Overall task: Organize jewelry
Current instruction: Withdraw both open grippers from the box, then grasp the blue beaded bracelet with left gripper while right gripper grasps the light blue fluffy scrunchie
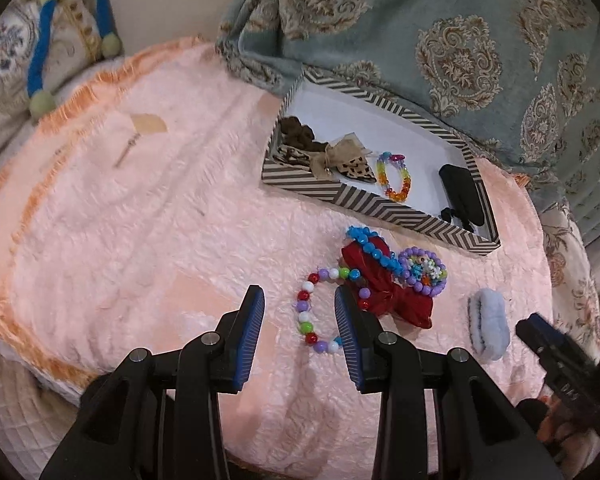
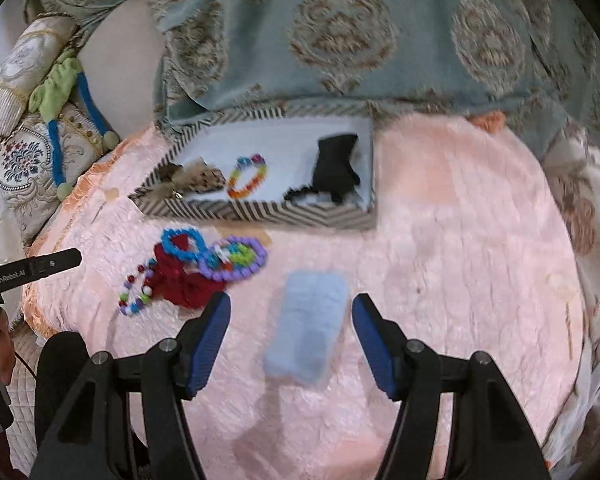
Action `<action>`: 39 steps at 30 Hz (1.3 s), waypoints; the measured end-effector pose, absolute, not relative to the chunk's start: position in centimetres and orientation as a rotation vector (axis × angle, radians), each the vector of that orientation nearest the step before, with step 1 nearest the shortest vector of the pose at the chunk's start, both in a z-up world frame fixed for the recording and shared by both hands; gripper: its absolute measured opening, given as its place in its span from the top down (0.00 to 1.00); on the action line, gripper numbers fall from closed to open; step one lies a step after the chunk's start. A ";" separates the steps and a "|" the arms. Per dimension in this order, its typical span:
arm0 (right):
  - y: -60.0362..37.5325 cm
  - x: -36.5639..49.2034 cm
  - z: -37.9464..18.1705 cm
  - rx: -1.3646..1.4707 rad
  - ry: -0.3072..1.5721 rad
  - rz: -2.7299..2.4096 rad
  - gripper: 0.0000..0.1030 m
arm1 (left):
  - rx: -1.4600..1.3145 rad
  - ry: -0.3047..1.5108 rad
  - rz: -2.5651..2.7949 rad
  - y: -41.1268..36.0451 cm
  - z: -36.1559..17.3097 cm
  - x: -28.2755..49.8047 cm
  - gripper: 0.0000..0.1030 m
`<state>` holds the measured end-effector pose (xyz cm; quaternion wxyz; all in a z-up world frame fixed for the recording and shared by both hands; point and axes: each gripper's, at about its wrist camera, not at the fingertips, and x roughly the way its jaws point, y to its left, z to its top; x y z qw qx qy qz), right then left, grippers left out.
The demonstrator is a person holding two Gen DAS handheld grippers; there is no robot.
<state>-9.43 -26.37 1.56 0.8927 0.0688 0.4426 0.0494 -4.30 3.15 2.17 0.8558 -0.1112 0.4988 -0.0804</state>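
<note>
Jewelry lies loose beside the striped box [image 2: 260,214]. My right gripper [image 2: 291,312], jaws apart, empty, straddles the blue hair clip [image 2: 306,326]; left gripper [image 1: 300,308], also open, over the beaded bracelet [image 1: 312,308]. I should centre both pads before closing.

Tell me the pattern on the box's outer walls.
Dark-and-cream chevron stripes cover the box walls, and the inside is plain white; the left wrist view shows it sharpest.
</note>
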 end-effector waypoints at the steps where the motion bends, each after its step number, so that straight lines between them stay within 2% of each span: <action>1: -26.5 -9.4 1.3 0.149 0.923 0.099 0.35 | -0.249 1.052 -0.173 3.2 2.1 -4.0 0.81; 8: -27.0 -8.2 -0.6 0.183 0.961 0.094 0.35 | -0.351 1.122 -0.208 1.9 0.5 0.6 0.81; 20: -27.9 -6.6 -2.7 0.228 1.007 0.114 0.35 | -0.345 1.244 -0.255 -2.1 -3.6 6.1 0.82; 22: -27.8 -6.5 -3.1 0.243 1.013 0.129 0.35 | -0.334 1.234 -0.261 -2.5 -3.7 6.1 0.97; 23: -27.7 -6.4 -3.3 0.250 1.015 0.140 0.35 | -0.314 1.232 -0.258 -2.7 -3.7 6.1 1.00; 24: -27.6 -6.4 -3.5 0.252 1.015 0.153 0.38 | -0.304 1.226 -0.258 -2.8 -3.6 6.0 1.00; 25: -27.4 -6.4 -3.7 0.249 1.013 0.165 0.46 | -0.302 1.216 -0.262 -2.8 -3.4 6.0 1.00; 26: -27.2 -6.4 -3.8 0.234 1.012 0.165 0.65 | -0.300 1.204 -0.268 -2.9 -3.1 5.9 1.00; 31: -27.0 -6.7 -3.4 0.234 0.989 0.180 0.72 | -0.292 1.134 -0.294 -2.9 -0.4 5.1 1.00; 39: -26.2 -7.8 -0.2 0.240 0.907 0.220 0.73 | -0.277 1.034 -0.320 -2.4 4.6 3.1 1.00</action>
